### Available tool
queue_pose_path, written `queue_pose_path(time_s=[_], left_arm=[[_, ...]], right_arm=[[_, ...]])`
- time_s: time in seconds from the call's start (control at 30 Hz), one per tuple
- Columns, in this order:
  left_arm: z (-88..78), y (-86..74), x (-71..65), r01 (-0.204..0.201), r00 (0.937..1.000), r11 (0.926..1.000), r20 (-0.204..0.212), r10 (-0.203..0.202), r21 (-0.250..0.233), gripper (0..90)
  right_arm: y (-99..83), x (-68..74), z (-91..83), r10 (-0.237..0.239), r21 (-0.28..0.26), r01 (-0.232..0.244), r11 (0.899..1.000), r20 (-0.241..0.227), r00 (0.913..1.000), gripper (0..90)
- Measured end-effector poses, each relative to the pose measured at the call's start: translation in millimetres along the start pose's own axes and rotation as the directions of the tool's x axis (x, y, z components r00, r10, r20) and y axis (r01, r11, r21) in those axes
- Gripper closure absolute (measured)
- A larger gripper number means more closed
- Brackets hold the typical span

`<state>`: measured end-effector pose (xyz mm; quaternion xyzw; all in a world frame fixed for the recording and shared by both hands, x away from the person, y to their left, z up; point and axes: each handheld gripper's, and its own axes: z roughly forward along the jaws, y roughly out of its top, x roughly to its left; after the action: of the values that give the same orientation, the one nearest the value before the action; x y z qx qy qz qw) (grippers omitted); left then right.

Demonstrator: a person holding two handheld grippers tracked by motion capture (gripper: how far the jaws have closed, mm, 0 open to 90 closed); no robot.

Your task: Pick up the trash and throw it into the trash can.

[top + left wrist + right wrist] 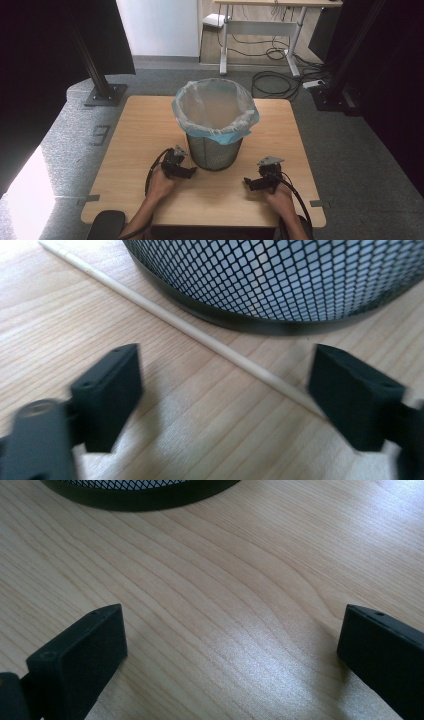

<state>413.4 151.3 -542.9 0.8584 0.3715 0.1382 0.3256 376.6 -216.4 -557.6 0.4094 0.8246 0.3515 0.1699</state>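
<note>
A thin, pale wooden stick (200,335), round and smooth like a skewer, lies flat on the bench (150,130), running diagonally through the left gripper view and passing just beside the base of the bin (214,150). Its far end tapers to a point; its near end slips behind the right-hand jaw of the left tool (225,395). That tool's jaws are spread wide, one on each side of the stick, with blocky matte-black pads (107,392) hovering low over the wood; whether they touch the bench cannot be told.

The bin is a round black wire-mesh basket (280,275) with a fine diamond weave and a solid dark band around its foot. Inside sits a translucent plastic liner (215,107), whitish with a blue edge folded loosely and crinkled over the rim. It stands near the middle of the bench, slightly towards the person.

The bench top is light wood with a clear, wavy grain and rounded corners, and light glints softly off it near the jaws.

In the high view the left hand (161,184) comes in from the bottom edge, holding its tool angled towards the bin's lower left side. The right hand (280,192) holds the right tool (248,183) well to the right of the bin, pointed leftward across the bench. In the right gripper view its black jaws are also spread wide over bare wood, with the bin's dark base band at the top edge.

Grey carpet (345,150) surrounds the bench, and black cables (272,82) lie coiled on it beyond.
</note>
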Motion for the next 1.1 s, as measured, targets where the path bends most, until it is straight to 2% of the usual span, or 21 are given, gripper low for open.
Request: queue_pose_path(time_s=[0.03, 0.07, 0.1, 0.13, 0.17, 0.2, 0.23, 0.33, 0.43, 0.47, 0.57, 0.73, 1.0, 1.1], left_arm=[[-2.1, -0.6, 2.2, -0.001, 1.0000, 1.0000, 0.001, 0.001, 0.002, 23.3], [-3.7, -1.2, 4.3, -0.001, 1.0000, 1.0000, 0.005, 0.001, 0.002, 33.9], [-5.9, -2.3, 7.2, -0.001, 1.0000, 1.0000, 0.004, 0.001, 0.003, 33.9], [-8.0, -3.6, 10.2, 0.001, 1.0000, 1.0000, 0.003, -0.001, 0.004, 42.3], [-10.5, -5.5, 14.2, 0.006, 1.0000, 1.0000, 0.003, -0.006, 0.003, 42.3], [-12.2, -6.8, 17.0, 0.008, 1.0000, 1.0000, 0.002, -0.008, 0.005, 50.1], [-14.5, -8.6, 20.5, 0.013, 0.9999, 0.9999, -0.001, -0.013, 0.005, 50.1], [-23.6, -16.7, 36.0, 0.040, 0.9991, 0.9992, -0.015, -0.040, 0.009, 62.9], [-27.4, -20.5, 43.0, 0.055, 0.9983, 0.9985, -0.018, -0.055, 0.008, 71.8], [-29.4, -22.2, 46.3, 0.058, 0.9981, 0.9983, -0.022, -0.058, 0.010, 71.8], [-35.1, -27.8, 56.4, 0.080, 0.9965, 0.9967, -0.028, -0.079, 0.014, 83.4], [-42.5, -36.4, 69.1, 0.115, 0.9925, 0.9934, -0.043, -0.114, 0.005, 85.9], [-49.5, -42.3, 79.4, 0.144, 0.9893, 0.9894, -0.023, -0.144, 0.016, 86.4], [-53.3, -42.5, 83.9, 0.167, 0.9860, 0.9859, -0.003, -0.167, 0.011, 86.5]], right_arm=[[0.0, 0.0, 0.0, 0.000, 0.000, 0.000, 1.000, 0.000, 1.0000, 0.0], [0.0, 0.2, -0.1, 0.002, 0.000, -0.002, 1.000, 0.000, 1.0000, 0.0], [0.0, 0.2, -0.1, 0.002, 0.000, -0.002, 1.000, 0.000, 1.0000, 0.0], [-0.1, 0.2, -0.1, 0.000, 0.000, 0.000, 1.000, 0.000, 1.0000, 0.0], [-0.1, 0.2, -0.1, 0.000, 0.000, 0.000, 1.000, 0.000, 1.0000, 0.0], [-0.1, 0.2, -0.1, 0.000, 0.000, 0.000, 1.000, 0.000, 1.0000, 0.0], [-0.1, 0.2, -0.1, 0.000, 0.000, 0.000, 1.000, 0.000, 1.0000, 0.0], [-0.1, 0.2, -0.1, 0.000, -0.001, 0.000, 1.000, 0.000, 1.0000, 0.0], [-0.1, 0.3, -0.1, 0.000, -0.001, 0.000, 1.000, 0.000, 1.0000, 0.0], [-0.1, 0.3, -0.1, 0.000, -0.001, 0.000, 1.000, 0.000, 1.0000, 0.0], [-0.1, 0.3, -0.1, 0.000, 0.000, 0.000, 1.000, 0.000, 1.0000, 0.0], [-0.1, 0.3, 0.0, 0.000, 0.000, 0.000, 1.000, 0.000, 1.0000, 0.0], [-0.1, 0.2, -0.1, 0.000, 0.000, 0.000, 1.000, 0.000, 1.0000, 0.0], [-0.1, 0.2, -0.1, 0.000, 0.000, 0.000, 1.000, 0.000, 1.0000, 0.0]])
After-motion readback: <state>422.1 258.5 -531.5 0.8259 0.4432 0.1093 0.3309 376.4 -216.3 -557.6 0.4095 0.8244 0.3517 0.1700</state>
